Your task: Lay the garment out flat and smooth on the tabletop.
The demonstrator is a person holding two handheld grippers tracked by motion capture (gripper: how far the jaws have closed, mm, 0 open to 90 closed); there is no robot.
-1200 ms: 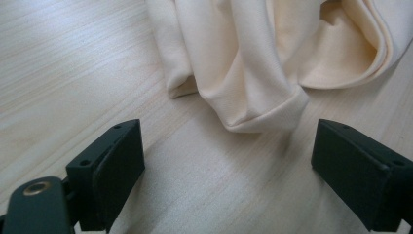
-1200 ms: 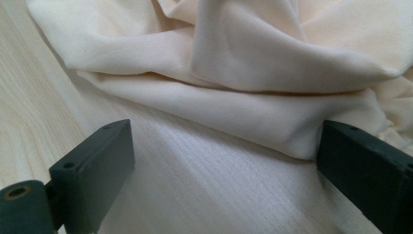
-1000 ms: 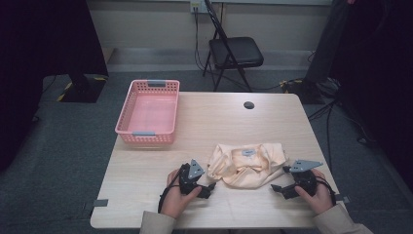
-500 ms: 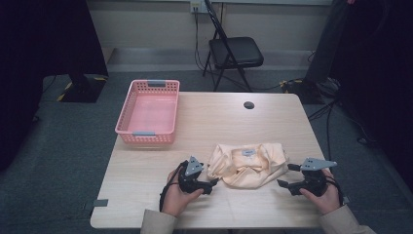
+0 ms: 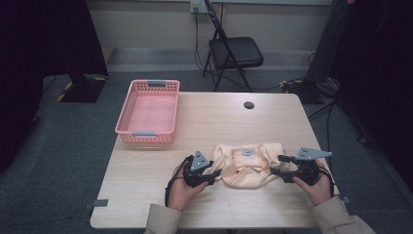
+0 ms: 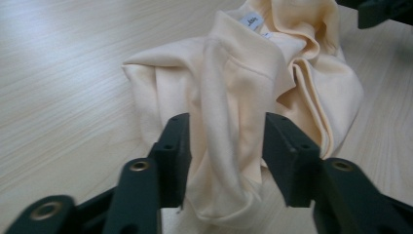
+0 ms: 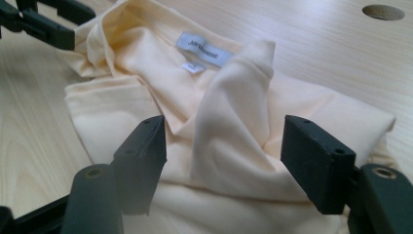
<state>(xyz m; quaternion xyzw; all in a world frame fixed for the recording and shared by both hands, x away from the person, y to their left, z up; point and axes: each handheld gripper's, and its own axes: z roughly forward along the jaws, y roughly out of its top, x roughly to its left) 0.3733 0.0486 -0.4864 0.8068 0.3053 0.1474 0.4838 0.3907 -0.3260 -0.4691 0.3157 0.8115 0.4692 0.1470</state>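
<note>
A crumpled cream garment (image 5: 248,165) with a white neck label lies on the near middle of the wooden table (image 5: 160,195). My left gripper (image 5: 216,173) is at its left edge. In the left gripper view the jaws (image 6: 226,146) stand apart, with a raised fold of the garment (image 6: 229,97) between them. My right gripper (image 5: 277,165) is at the garment's right edge. Its jaws (image 7: 224,146) are wide open on either side of an upright flap of the garment (image 7: 229,112). Each gripper's tips show at a top corner of the other's view.
A pink plastic basket (image 5: 146,134) sits at the table's far left with nothing in it. A round black cable hole (image 5: 249,105) is near the far edge. Beyond the table stands a black folding chair (image 5: 236,53).
The right hand and its gripper have drifted slightly to the right and farther up the table. The left gripper and the garment have hardly moved.
</note>
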